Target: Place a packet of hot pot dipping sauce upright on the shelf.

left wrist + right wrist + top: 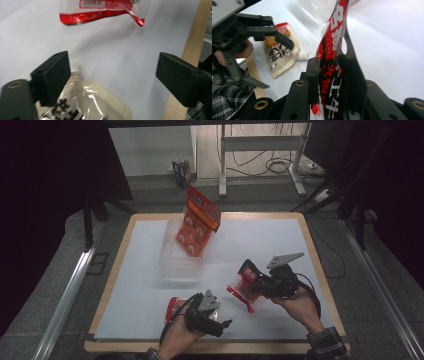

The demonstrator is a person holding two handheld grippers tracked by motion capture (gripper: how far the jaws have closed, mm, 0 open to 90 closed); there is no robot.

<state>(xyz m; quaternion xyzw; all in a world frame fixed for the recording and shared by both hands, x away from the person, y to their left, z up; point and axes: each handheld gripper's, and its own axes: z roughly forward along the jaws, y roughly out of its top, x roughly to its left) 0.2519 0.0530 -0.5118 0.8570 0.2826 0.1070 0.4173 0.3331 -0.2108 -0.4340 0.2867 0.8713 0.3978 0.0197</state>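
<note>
Right gripper (332, 82) fingers clamped on red packet (243, 287), may slip; left gripper (112, 75) fingers wide, empty, above spout pouch (87, 102), could snag

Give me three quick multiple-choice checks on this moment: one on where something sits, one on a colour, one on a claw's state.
1. Where does the pale spouted pouch with dark lettering lie?
A. on the white sheet, under the left claw
B. in the clear plastic bin
C. on the floor

2. What colour is the flat plastic packet in the right claw?
A. blue and white
B. red and black
C. green

3. How is the left claw?
A. shut on the pouch
B. shut on nothing
C. open

Answers: 1 A, the right gripper view shows it flat on the sheet; 2 B, red top and black body; 3 C, its jaws stand wide apart.
</note>
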